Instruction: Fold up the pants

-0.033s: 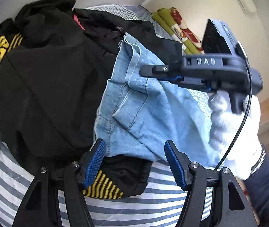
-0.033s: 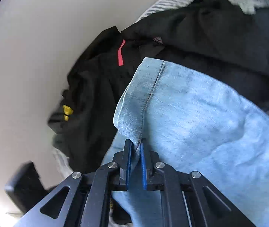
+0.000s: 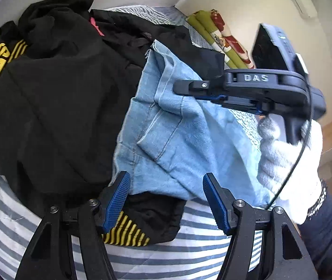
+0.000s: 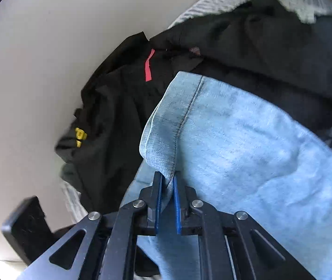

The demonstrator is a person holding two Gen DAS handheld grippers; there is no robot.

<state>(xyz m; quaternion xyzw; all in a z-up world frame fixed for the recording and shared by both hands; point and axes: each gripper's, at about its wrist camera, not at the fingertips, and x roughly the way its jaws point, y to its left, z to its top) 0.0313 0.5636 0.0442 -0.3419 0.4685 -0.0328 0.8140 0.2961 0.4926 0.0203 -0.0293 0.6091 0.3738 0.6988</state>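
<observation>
Underneath, striped bedding [image 3: 201, 254] — pale wall [image 4: 49, 58] behind.

A home bedroom: striped bedsheet [image 3: 189, 252], piled clothes [image 3: 56, 107].

The pants [image 3: 177, 140] were light blue denim, crumpled and partly folded, with dark stitched seams and a raised flap; their lower edge lay between the wide-apart fingers of the left gripper [image 3: 166, 200], untouched by either; a stitched hem fold stood upright, pinched between the pads of the right gripper [image 4: 167, 200]; the rest spread away rightward.
</observation>
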